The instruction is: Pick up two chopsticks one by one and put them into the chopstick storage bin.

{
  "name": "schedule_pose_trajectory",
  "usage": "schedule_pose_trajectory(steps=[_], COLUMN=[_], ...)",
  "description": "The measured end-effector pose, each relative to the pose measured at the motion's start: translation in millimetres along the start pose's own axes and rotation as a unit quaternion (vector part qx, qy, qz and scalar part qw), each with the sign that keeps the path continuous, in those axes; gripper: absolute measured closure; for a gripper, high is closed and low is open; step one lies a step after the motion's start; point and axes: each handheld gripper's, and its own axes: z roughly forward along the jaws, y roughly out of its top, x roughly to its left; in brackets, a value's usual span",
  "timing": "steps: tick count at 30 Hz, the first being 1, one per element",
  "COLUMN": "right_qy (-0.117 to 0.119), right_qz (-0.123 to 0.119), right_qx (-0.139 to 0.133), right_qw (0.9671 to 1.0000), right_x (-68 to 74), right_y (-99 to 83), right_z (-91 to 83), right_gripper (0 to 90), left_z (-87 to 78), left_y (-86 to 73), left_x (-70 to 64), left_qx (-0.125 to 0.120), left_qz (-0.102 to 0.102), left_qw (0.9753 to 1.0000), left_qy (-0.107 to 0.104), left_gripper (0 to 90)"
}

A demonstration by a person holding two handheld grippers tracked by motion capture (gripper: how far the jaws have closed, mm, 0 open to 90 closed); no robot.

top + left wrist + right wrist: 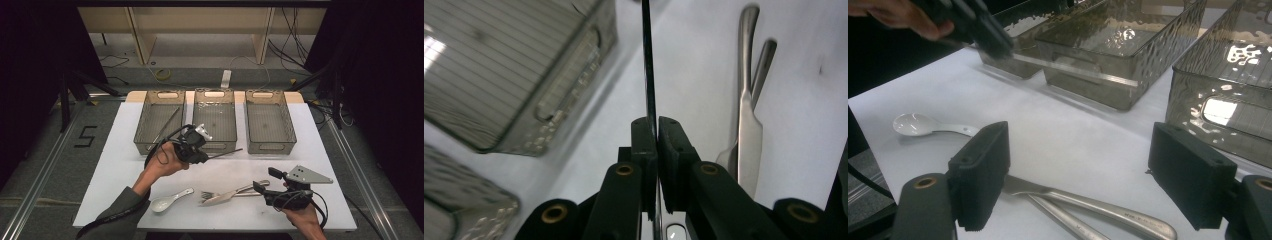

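Left hand-held gripper (200, 150) is clamped on a thin dark chopstick-like rod (227, 152), jaws pinched tight on one end, the rest sticking out level above the white desk (115, 165) w/ its tip nr the front wall of the middle clear textured plastic bin (215, 145). Rod looks light, stiff, smooth, so prob. prone to swivel or slip; a grip closer to mid-length would steady it. Right hand-held gripper (261, 186) has jaws wide apart, over the steel knife (225, 196) and fork nr the desk's front edge.
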Motion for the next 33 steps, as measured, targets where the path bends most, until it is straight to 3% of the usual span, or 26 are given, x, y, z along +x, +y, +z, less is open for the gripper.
schedule_pose_trajectory(steps=[7,11,16,25,33], right_qy=[-0.002,-0.002,-0.002,-0.002,-0.001], right_qz=[0.002,0.001,0.002,0.002,0.002], right_qx=[-0.002,-0.002,-0.002,-0.002,-0.002], right_qw=[1.0000,1.0000,1.0000,1.0000,1.0000], right_x=[-2.0,-1.6,-1.8,-1.8,-1.9], right_y=[-0.3,-0.2,-0.2,-0.2,-0.1], right_z=[-0.6,-0.7,-1.0,-0.8,-0.7], right_gripper=[25.5,25.6,25.5,25.5,25.6], left_z=[-39.9,-64.7,-85.5,-88.3,-83.2], left_y=[-3.8,-8.7,-15.4,-33.1,-50.4], left_x=[24.6,44.6,70.1,113.3,145.3], left_qx=[-0.050,-0.077,-0.094,-0.089,-0.088], left_qz=[-0.032,-0.061,-0.093,-0.148,-0.200], left_qw=[0.9980,0.9939,0.9882,0.9806,0.9688], left_qy=[0.019,0.050,0.077,0.093,0.116], left_gripper=[86.1,86.1,86.0,86.0,86.0])
